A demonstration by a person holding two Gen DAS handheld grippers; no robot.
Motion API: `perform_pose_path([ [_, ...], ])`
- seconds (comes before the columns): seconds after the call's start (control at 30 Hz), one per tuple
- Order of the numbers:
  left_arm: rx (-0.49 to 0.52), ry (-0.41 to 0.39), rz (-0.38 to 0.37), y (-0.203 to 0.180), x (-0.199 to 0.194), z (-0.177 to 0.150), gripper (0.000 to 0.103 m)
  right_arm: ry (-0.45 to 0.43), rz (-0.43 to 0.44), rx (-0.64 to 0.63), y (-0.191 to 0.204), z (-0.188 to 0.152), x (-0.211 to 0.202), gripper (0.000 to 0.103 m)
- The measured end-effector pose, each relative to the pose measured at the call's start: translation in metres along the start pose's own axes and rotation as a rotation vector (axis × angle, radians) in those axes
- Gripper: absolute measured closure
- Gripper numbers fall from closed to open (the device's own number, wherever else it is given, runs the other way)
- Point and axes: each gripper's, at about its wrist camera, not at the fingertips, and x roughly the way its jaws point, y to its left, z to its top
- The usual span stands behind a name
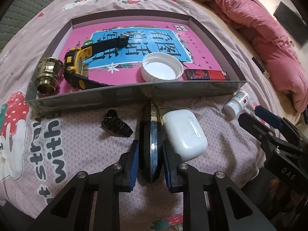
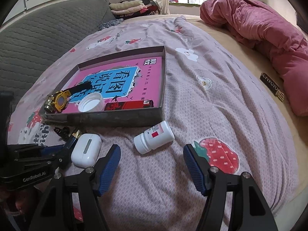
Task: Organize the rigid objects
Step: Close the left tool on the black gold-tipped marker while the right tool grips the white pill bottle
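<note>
**Left gripper clamped on the dark blue bottle in front of the box**

Nearest us in the left wrist view, our left gripper (image 1: pixel 150 163) points steeply down, its 2 blue ribbed pads pressed on the flanks of a slim dark blue glossy bottle with a gold collar (image 1: pixel 151 144) that lies on the lilac strawberry-print bedsheet (image 1: pixel 86 144). A white rounded plastic earbud case (image 1: pixel 184 133) lies against the bottle's right side, close beside the right pad. To the left, apart from the bottle, sits a black plastic hair claw (image 1: pixel 116 124).

Our right gripper (image 2: pixel 152 165) hovers with its jaws spread wide and nothing between them; a small white plastic pill bottle with a red label mark (image 2: pixel 154 139) lies on its side just beyond the fingertips.

Behind all this the near wall of the shallow grey cardboard box with a pink printed floor (image 1: pixel 134 94) crosses our path. Inside lie a brass-coloured faceted knob (image 1: pixel 48 75), a yellow and black wristwatch (image 1: pixel 80 71), a white ribbed plastic lid (image 1: pixel 161 69) and a red and black lighter (image 1: pixel 207 75). The box's far half is bare floor. Farther right, a bunched pink quilt (image 2: pixel 259 38) borders the open sheet.
</note>
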Motion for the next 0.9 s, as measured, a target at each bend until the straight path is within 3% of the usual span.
perform_pose_path([
  [0.4,-0.011,0.013,-0.002,-0.002,0.008,0.005,0.080,-0.002,-0.068,-0.151,0.003,0.004,0.021,0.036],
  [0.9,-0.022,0.022,0.002,-0.001,0.012,0.006,0.080,-0.022,-0.123,-0.249,0.012,0.004,0.032,0.037],
])
